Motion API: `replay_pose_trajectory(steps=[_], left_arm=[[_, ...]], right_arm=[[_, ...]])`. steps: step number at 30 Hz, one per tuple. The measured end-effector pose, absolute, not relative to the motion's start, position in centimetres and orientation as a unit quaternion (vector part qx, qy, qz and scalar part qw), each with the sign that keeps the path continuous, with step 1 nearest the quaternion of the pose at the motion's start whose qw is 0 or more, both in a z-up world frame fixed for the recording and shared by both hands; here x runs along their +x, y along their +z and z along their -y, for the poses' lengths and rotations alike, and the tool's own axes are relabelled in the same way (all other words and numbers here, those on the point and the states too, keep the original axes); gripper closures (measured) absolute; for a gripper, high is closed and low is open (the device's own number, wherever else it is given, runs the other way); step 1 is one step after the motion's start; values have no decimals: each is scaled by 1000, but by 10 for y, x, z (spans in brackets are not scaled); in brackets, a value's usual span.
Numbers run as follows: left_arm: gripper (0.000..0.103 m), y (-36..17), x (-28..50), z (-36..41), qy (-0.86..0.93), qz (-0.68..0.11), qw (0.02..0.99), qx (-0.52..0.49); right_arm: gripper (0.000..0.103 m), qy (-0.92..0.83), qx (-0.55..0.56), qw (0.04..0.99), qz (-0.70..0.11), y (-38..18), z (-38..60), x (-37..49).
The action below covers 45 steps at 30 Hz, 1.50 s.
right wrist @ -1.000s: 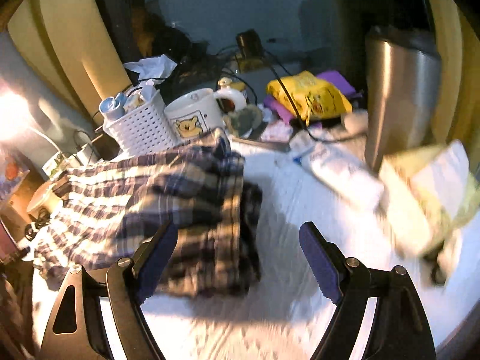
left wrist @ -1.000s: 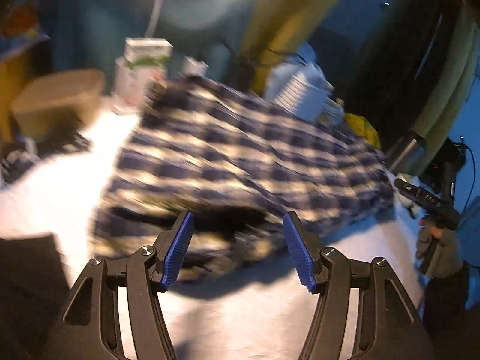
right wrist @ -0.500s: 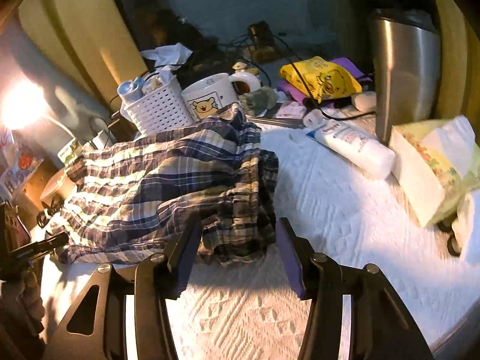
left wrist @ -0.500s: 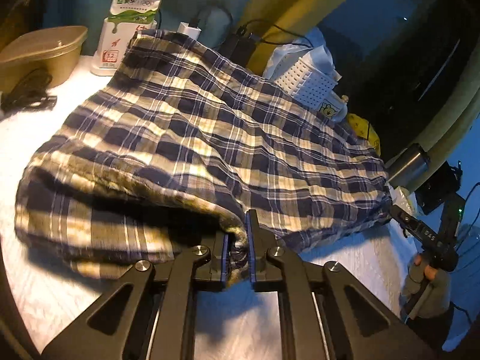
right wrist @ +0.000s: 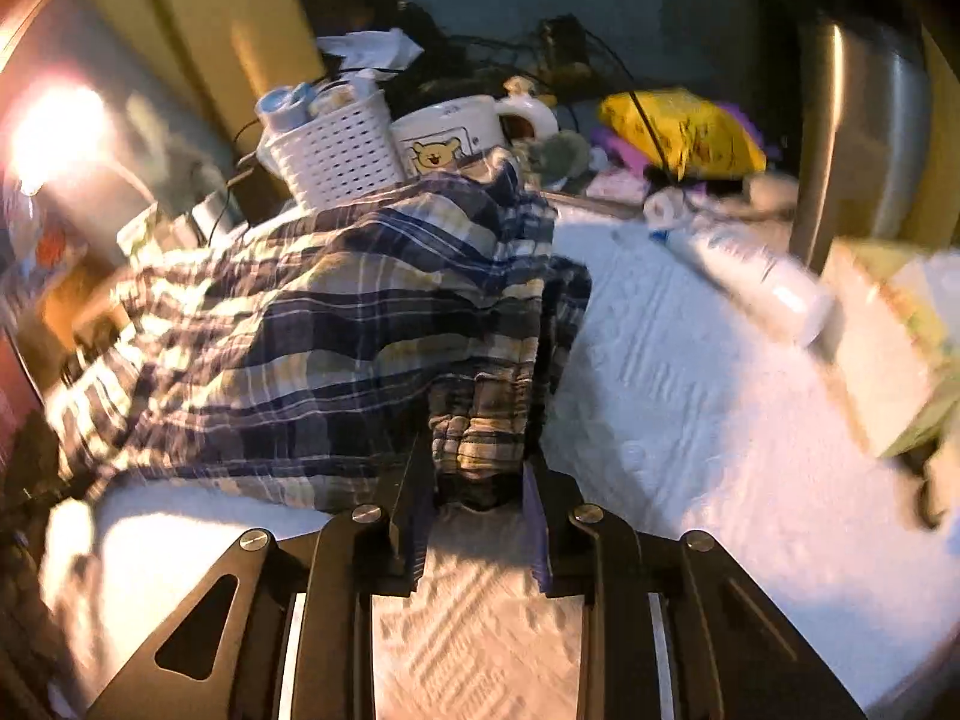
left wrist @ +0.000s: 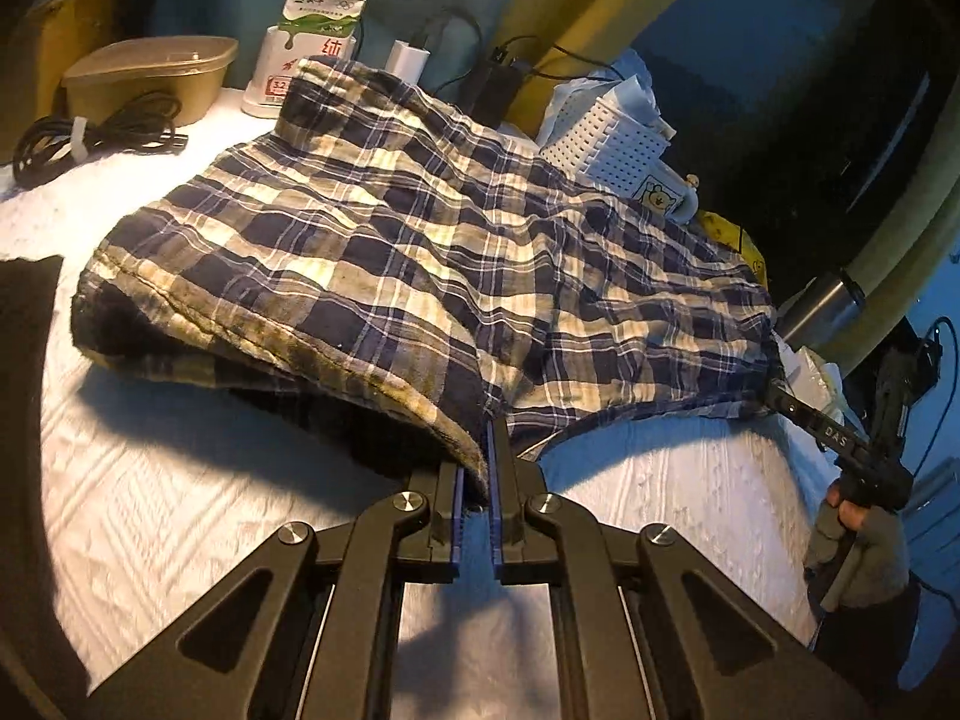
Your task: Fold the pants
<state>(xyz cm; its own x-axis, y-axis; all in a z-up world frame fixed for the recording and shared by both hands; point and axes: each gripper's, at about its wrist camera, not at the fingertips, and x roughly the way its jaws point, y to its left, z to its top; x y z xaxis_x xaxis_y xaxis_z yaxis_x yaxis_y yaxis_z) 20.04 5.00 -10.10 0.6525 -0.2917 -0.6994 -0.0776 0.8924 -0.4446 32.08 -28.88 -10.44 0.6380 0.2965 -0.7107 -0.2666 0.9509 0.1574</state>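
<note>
- 2 grippers on the job here, both working the near edge of the plaid pants point(left wrist: 420, 252), which lie spread over a white textured cloth point(left wrist: 180, 510) on the table.
- The left gripper point(left wrist: 487, 450) has its jaws pressed together on the hem edge of the pants, blue pads clamped tight on a thin bit of fabric, and that edge is pulled up off the cloth a little.
- The right gripper point(right wrist: 480, 480) is at the other end, jaws closing around a bunched, gathered part of the pants point(right wrist: 336, 336). The fabric sits between the pads and looks squeezed, though the right wrist view is pretty blurry.
- From the left wrist view you can see the right gripper off to the side too, with a gloved hand point(left wrist: 858, 546) holding its handle.
- Clutter behind the pants: a white perforated basket point(right wrist: 336, 150) touching the fabric's far edge, a bear mug point(right wrist: 450, 138) just beside it, a milk carton point(left wrist: 315, 48), a brown lidded container point(left wrist: 150, 78) and a coiled black cable point(left wrist: 90, 138).
- On the right side there's a yellow bag point(right wrist: 684, 132), a steel tumbler point(right wrist: 864, 138) and a white tube point(right wrist: 762, 282) lying on the cloth, well apart from the pants.
</note>
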Motion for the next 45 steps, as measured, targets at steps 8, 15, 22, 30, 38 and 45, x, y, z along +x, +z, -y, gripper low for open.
replay_pose_trajectory(steps=[8,15,22,30,38,45], left_arm=[[98,-92,183,-39,-73,-423,879,-207],[97,-88,152,-67,-45,-448,877,-170],[78,-74,167,-118,22,-413,901,-134],[44,-94,205,-135,-5,-439,883,-167],[100,-90,199,-114,-20,-431,895,-115],[100,-50,211,-108,5,-386,922,-7]], right_arm=[[77,148,-22,915,-376,-75,306,285],[77,118,-46,908,-399,-88,329,271],[59,104,-28,906,-409,-98,334,265],[43,95,3,921,-378,-72,351,259],[43,97,18,915,-391,-85,348,265],[43,116,24,912,-393,-90,334,273]])
